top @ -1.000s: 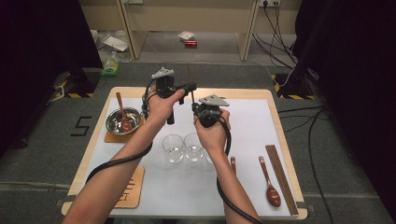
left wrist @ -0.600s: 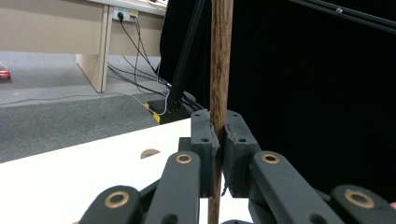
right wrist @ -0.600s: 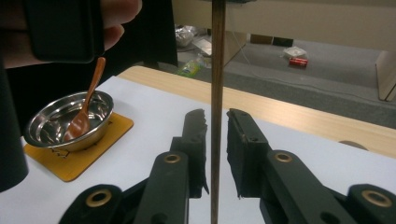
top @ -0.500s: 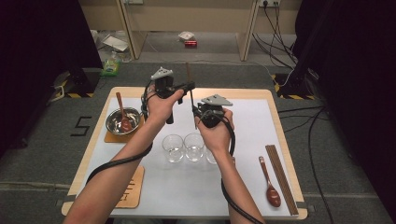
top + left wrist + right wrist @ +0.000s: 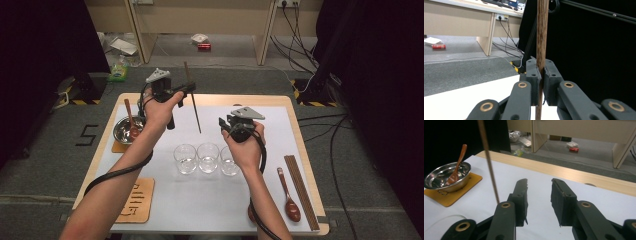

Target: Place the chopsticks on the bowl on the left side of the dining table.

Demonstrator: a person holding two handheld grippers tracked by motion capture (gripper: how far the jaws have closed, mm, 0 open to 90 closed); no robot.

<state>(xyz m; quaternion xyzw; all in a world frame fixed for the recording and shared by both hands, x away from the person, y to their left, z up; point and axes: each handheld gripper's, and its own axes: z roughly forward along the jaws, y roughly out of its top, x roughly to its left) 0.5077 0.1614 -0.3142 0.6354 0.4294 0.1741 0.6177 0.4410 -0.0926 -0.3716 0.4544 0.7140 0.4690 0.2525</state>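
Chopstick point(image 5: 192, 97) looks light, stiff, slim, smooth wood; left tool point(image 5: 186, 90) pinches it upright above mid-length near table's far edge; right tool point(image 5: 539, 195) gapes empty.

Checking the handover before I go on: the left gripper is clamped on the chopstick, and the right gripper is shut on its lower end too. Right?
Not quite. The left gripper is clamped on the chopstick, but the right gripper is open and holds nothing. The right gripper view shows its jaws spread apart, with the chopstick off to their left, clear of them.
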